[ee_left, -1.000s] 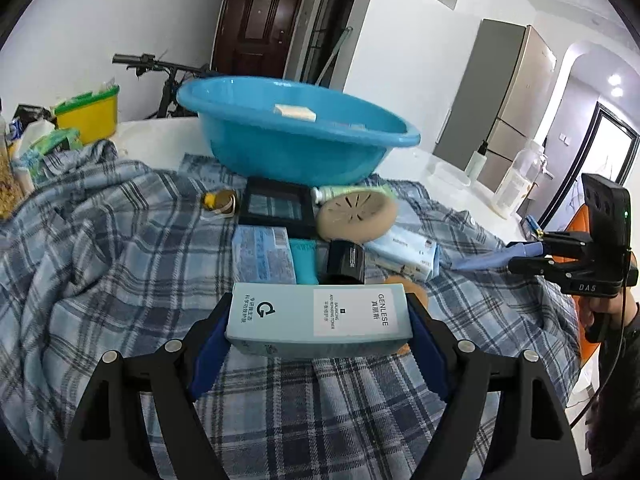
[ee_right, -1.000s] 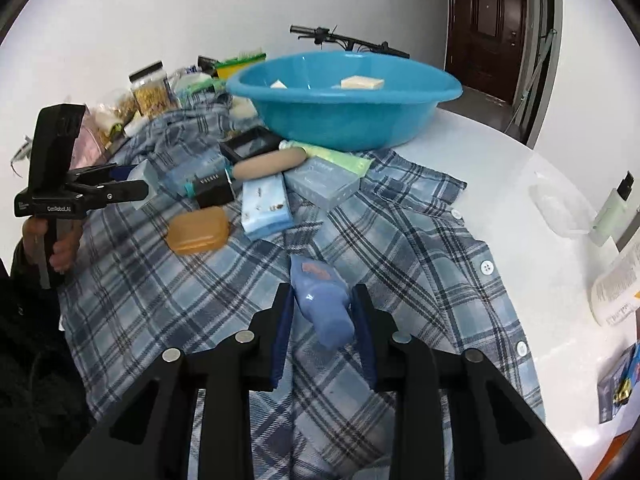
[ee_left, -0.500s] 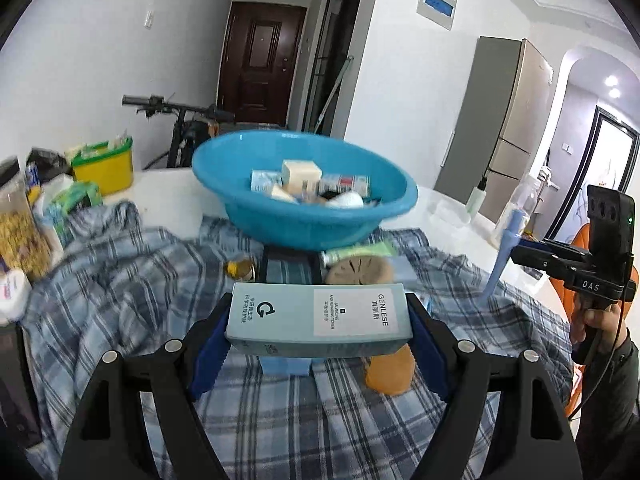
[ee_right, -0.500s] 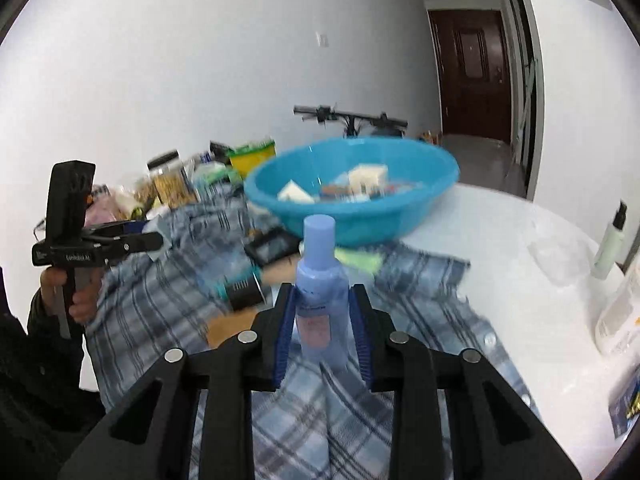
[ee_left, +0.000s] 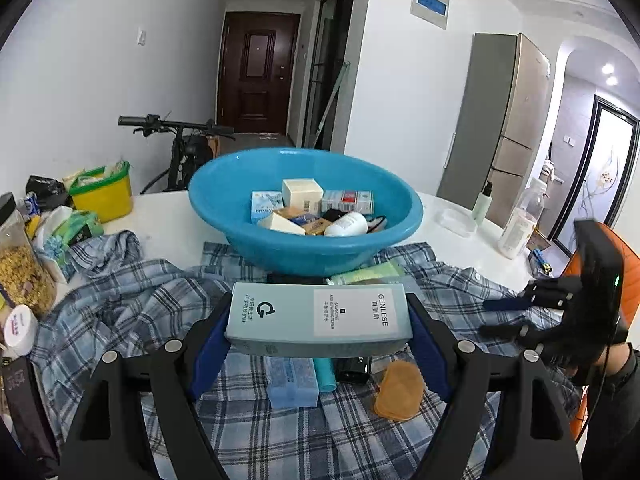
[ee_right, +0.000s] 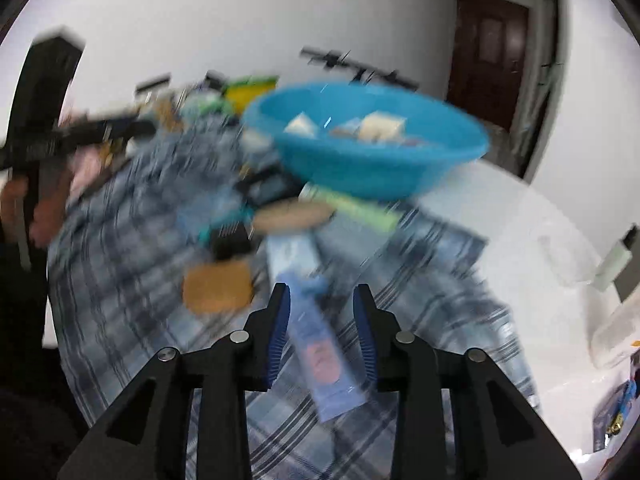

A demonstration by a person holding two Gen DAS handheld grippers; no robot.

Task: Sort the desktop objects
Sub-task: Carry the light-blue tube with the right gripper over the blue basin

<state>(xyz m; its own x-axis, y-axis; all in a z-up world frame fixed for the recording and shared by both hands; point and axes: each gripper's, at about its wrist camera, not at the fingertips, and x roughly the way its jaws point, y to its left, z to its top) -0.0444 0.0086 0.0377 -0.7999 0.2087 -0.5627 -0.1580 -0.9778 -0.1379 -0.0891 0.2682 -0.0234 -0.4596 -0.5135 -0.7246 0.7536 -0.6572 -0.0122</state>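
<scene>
My left gripper [ee_left: 319, 334] is shut on a pale teal toner box [ee_left: 320, 314], held crosswise above the plaid cloth, just short of the blue basin [ee_left: 306, 246]. The basin holds several small boxes and a white bottle. My right gripper [ee_right: 322, 330] looks open; the blue tube [ee_right: 320, 350] lies loose between its fingers, tilted, not touching the pads. That view is motion-blurred. The right gripper also shows in the left wrist view [ee_left: 508, 316], at the right.
On the plaid cloth [ee_left: 120, 312] lie an orange soap case [ee_left: 400, 390], a blue packet [ee_left: 292, 378], a black box, a round brush [ee_right: 294, 216] and a green tube [ee_left: 366, 274]. A cereal jar [ee_left: 20, 268], yellow bin [ee_left: 102, 192] and bottles [ee_left: 518, 228] stand around.
The blue tube, gripped upright half a second ago, now lies loose and tilted between wider right fingers. The left gripper with the toner box has risen and looks into the basin.
</scene>
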